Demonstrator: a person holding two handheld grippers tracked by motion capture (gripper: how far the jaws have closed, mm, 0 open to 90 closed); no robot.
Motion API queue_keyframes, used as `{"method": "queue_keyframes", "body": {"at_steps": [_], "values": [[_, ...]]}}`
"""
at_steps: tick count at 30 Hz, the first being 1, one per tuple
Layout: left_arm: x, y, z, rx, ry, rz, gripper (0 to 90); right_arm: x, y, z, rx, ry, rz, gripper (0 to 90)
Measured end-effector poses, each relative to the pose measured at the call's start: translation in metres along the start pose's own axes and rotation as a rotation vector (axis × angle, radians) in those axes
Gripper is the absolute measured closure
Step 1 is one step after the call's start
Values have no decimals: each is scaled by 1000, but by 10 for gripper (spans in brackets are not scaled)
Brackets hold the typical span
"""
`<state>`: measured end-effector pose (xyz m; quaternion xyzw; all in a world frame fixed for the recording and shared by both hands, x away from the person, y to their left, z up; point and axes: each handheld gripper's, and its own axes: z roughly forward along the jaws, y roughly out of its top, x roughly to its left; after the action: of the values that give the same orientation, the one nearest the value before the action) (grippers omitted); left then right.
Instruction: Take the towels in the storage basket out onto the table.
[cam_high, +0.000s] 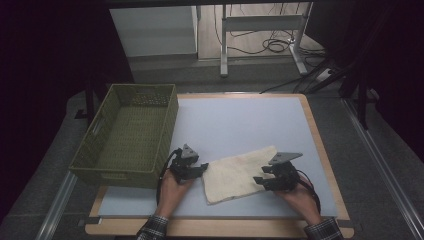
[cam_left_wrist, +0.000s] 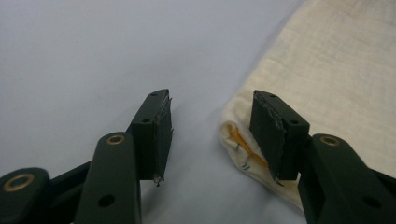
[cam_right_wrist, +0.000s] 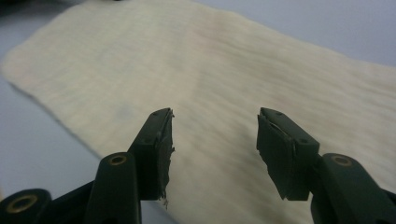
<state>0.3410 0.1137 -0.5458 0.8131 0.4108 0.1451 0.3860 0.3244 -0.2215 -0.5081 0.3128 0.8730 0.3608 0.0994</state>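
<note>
A cream folded cloth (cam_high: 240, 175) lies flat on the pale blue table top (cam_high: 240, 120), front of centre. My left gripper (cam_high: 202, 167) rests at the cloth's left corner with its jaws apart. In the left gripper view the gripper (cam_left_wrist: 212, 135) is open; the cloth's folded corner (cam_left_wrist: 243, 149) lies beside the right-hand jaw, and bare table shows between the jaws. My right gripper (cam_high: 259, 180) is over the cloth's right end. In the right gripper view the gripper (cam_right_wrist: 215, 144) is open above the cloth (cam_right_wrist: 187, 70), gripping nothing.
A green woven basket (cam_high: 115, 175) stands on the table's left side, close to my left hand. A wooden rim (cam_high: 320, 145) borders the table. Behind the table are a white desk frame (cam_high: 260, 30) and loose cables on the floor.
</note>
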Motion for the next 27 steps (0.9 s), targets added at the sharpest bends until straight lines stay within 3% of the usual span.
{"method": "queue_keyframes", "body": {"at_steps": [9,17,22,27], "values": [[1,0,0,0,-7,-5,482,47,16,22,23,96,-85,473],[1,0,0,0,-8,-6,482,83,26,46,15,197,-138,580],[1,0,0,0,-9,-6,482,101,32,56,13,255,-158,627],[1,0,0,1,-10,-5,482,116,38,64,15,292,-177,612]]}}
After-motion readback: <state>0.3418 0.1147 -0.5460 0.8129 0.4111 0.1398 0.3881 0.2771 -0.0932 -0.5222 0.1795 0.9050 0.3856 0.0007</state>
